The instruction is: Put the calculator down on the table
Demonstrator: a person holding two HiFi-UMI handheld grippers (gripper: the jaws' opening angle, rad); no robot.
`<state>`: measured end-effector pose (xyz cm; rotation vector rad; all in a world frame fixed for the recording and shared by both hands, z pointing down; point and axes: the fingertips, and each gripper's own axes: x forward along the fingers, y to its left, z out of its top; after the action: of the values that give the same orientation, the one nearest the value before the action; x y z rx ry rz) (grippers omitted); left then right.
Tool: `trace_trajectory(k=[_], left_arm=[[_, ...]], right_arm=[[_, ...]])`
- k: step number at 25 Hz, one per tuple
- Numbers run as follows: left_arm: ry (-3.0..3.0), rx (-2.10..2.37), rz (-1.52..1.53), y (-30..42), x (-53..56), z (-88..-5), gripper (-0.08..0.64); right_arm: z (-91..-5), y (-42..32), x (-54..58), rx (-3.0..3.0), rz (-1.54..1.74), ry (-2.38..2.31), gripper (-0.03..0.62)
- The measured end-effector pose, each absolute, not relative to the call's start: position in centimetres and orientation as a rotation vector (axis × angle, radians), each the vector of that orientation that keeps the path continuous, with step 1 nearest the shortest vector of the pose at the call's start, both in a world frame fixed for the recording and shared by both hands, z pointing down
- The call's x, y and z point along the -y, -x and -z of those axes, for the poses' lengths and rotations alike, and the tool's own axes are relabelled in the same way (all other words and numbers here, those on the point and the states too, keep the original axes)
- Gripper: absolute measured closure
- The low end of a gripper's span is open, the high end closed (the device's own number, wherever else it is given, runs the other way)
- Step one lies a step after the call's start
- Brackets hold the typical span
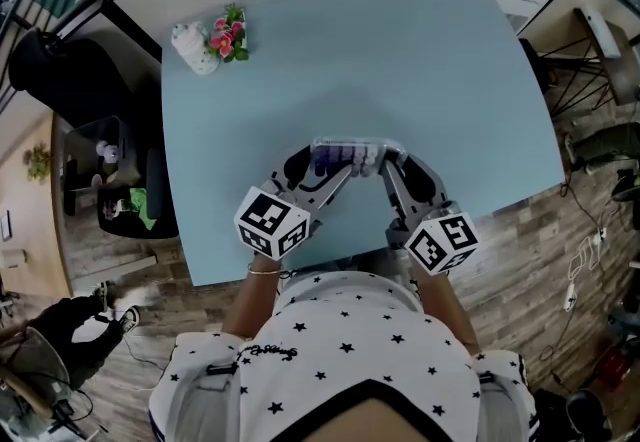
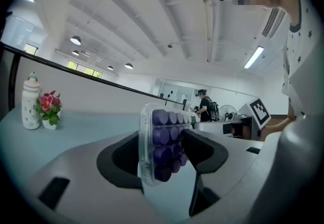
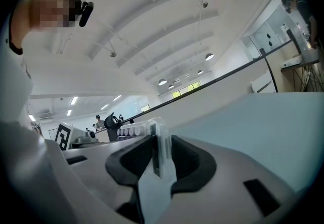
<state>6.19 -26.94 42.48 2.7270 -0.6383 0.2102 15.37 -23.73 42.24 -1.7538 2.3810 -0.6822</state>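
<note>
I have the calculator (image 1: 348, 154) clamped at both ends, left gripper (image 1: 328, 166) on its left end, right gripper (image 1: 384, 166) on its right. Its long axis runs left-right between them, over the bench (image 1: 420, 60) near-middle. I reckon straight down remains.

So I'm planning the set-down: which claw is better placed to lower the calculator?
Left, marginally: the left claw clamps the calculator across its keyed body, while the right claw pinches only a thin edge. Both hold it.
</note>
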Motion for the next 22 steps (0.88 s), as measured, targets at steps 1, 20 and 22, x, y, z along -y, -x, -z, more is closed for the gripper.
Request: trace_trajectory(k=[1, 20, 22], left_arm=[[-2.718, 0.642, -0.211, -6.1, 27.1, -42.8, 0.295], [-2.530, 0.831, -0.249, -6.0, 28.4, -49.6, 0.293], [-2.524, 0.841, -0.256, -6.1, 28.5, -50.2, 0.294]], right_arm=[[-42.5, -15.3, 23.9, -2.387, 0.690, 1.754, 0.494], [-49.1, -15.5, 26.9, -2.590, 0.932, 1.609, 0.493], [-49.8, -15.6, 27.1, -2.605, 0.956, 1.597, 0.494]])
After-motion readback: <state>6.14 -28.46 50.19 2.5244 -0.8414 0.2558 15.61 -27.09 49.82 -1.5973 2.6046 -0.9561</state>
